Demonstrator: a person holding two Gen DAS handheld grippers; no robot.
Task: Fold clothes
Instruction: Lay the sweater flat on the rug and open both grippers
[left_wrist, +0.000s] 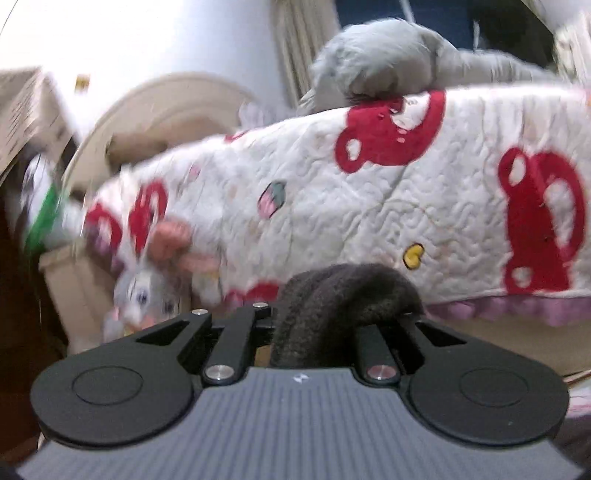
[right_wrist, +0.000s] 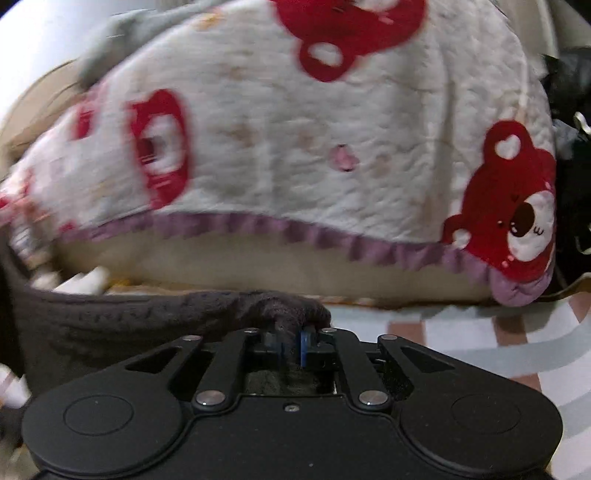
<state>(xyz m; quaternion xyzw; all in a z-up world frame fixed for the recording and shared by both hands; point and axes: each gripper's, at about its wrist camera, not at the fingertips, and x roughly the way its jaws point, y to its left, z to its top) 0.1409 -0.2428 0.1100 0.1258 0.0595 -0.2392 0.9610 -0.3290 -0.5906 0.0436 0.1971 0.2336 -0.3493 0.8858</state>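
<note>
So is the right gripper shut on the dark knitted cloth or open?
Shut: the right gripper pinches the dark knitted cloth tightly between its closed pads.

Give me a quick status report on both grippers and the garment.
Left gripper shut on dark knit garment. Right gripper shut on it too. Bear-print quilt close ahead.

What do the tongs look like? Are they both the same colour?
Nearly the same. The left tongs are matt black, with two round discs, silver rivets and a grey ribbed body bearing a small white mark. The right tongs have the same black discs and rivets, a black body, and blue pads at the tips.
</note>
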